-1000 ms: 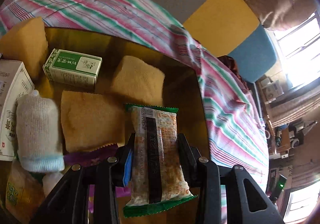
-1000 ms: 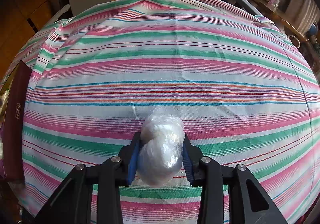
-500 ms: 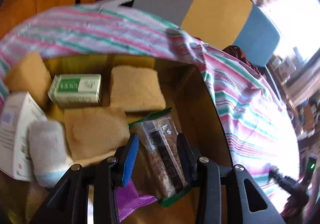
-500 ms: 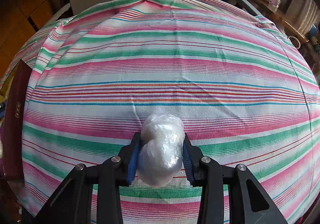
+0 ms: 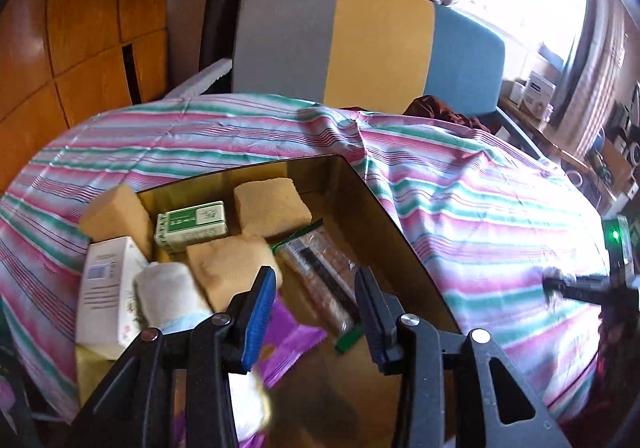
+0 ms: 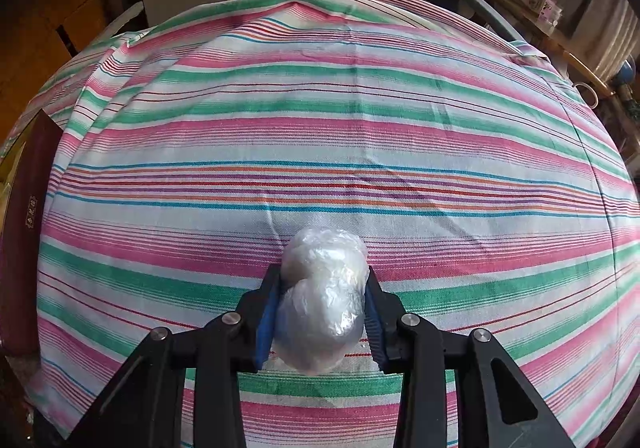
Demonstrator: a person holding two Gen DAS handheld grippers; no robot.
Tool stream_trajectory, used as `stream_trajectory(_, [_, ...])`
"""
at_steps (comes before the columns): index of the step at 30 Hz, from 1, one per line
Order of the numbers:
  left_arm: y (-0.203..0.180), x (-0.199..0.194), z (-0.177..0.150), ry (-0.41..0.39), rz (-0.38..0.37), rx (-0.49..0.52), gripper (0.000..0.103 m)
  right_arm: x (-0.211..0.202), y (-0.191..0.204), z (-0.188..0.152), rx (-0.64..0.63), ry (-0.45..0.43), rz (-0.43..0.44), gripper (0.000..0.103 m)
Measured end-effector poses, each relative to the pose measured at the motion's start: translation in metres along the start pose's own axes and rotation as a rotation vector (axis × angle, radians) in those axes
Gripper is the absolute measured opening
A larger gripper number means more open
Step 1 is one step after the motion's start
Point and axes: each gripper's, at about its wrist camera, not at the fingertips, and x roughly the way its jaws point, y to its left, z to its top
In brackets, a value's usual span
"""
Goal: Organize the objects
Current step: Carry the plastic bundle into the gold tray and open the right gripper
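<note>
An open cardboard box [image 5: 376,203] stands on the striped tablecloth [image 6: 320,107]. A snack packet [image 5: 316,260] with green ends lies flat inside it, near the right wall. My left gripper [image 5: 315,276] hovers above the packet with its jaws opening, the pads clear of it and nothing between them. The box also holds three tan sponges [image 5: 272,205], a green carton [image 5: 192,226], a white carton [image 5: 104,288], a white rolled cloth [image 5: 168,296] and a purple wrapper [image 5: 288,344]. My right gripper [image 6: 320,288] is shut on a crumpled clear plastic bundle [image 6: 324,296] just over the cloth.
A grey, yellow and blue chair back [image 5: 360,43] stands behind the table. The dark red box side [image 6: 24,228] shows at the left edge of the right wrist view. A black device with a green light [image 5: 616,244] sits at the right of the left wrist view.
My left gripper let go of the snack packet, which now lies in the box, then rose and pulled back with a roll. The right gripper and its plastic bundle stayed put.
</note>
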Motion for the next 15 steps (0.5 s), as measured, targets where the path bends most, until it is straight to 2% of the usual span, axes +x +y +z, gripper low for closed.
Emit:
stream_trajectory(8, [0.016,-0.03,-0.015,-0.03,0.053,0.03,0.041,0.0,0.005,-0.003,-0.012,-0.004,-0.024,0.038])
stream_trajectory(15, [0.031,-0.045,-0.025,-0.04,0.062,0.032,0.042,-0.002,0.012,-0.001,0.002,0.024,-0.051,0.037])
